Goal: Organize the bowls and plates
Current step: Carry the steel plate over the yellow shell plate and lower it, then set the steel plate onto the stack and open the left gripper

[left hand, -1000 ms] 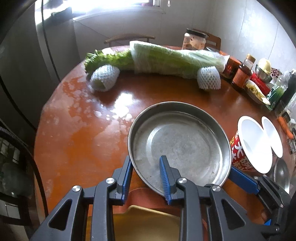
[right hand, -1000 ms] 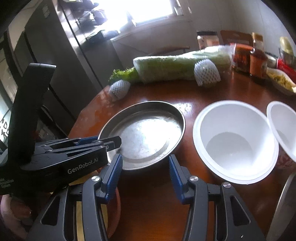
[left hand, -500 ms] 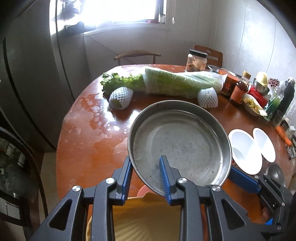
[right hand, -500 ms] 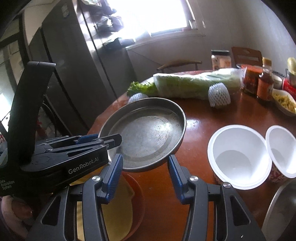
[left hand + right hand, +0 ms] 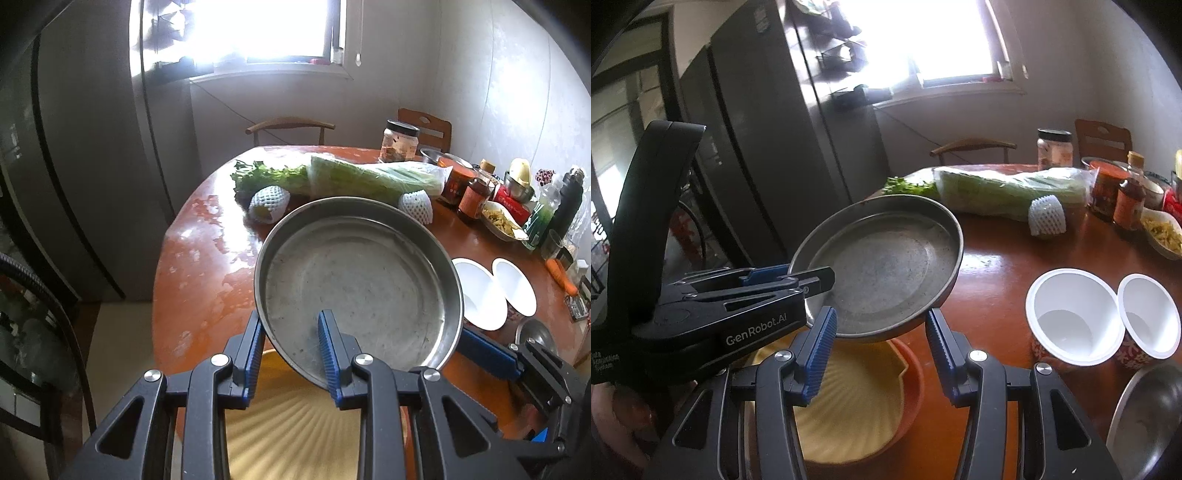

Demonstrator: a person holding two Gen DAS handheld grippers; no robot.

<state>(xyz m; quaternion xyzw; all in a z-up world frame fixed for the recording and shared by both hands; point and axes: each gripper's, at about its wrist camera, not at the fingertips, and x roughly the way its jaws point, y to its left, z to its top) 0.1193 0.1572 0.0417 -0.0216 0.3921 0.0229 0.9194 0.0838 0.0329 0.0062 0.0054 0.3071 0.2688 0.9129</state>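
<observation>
I have the metal pan (image 5: 356, 291) in my left gripper (image 5: 290, 354), its blue ribbed fingers clamped on the near rim, one inside and one outside. The pan is round, shallow and flat-bottomed, with a dull grey scuffed floor and a low upright wall, and it hangs tilted in the air above the bench (image 5: 199, 280). My right gripper (image 5: 881, 354) sits just under the pan's other edge with its fingers apart; I cannot tell whether they touch the metal.

Below the pan lies a pale yellow plate (image 5: 849, 398) with ribs like a shell, resting in an orange dish (image 5: 914, 373); both are partly hidden behind the gripper frames. To the right stand two paper cups (image 5: 1075, 317) with white insides and red printed walls, touching each other, and a steel bowl (image 5: 1145, 417) cut off by the picture's edge.

The bench is a round, glossy red-brown wooden table with pale worn blotches on its left side. At the far side lie a bagged cabbage (image 5: 373, 177), leafy greens and two fruits in white foam netting (image 5: 267, 203), with jars, bottles and a dish of food along the right. Behind is a dark fridge (image 5: 757, 147), a glaring window and two wooden chairs. The labels are too small to read.
</observation>
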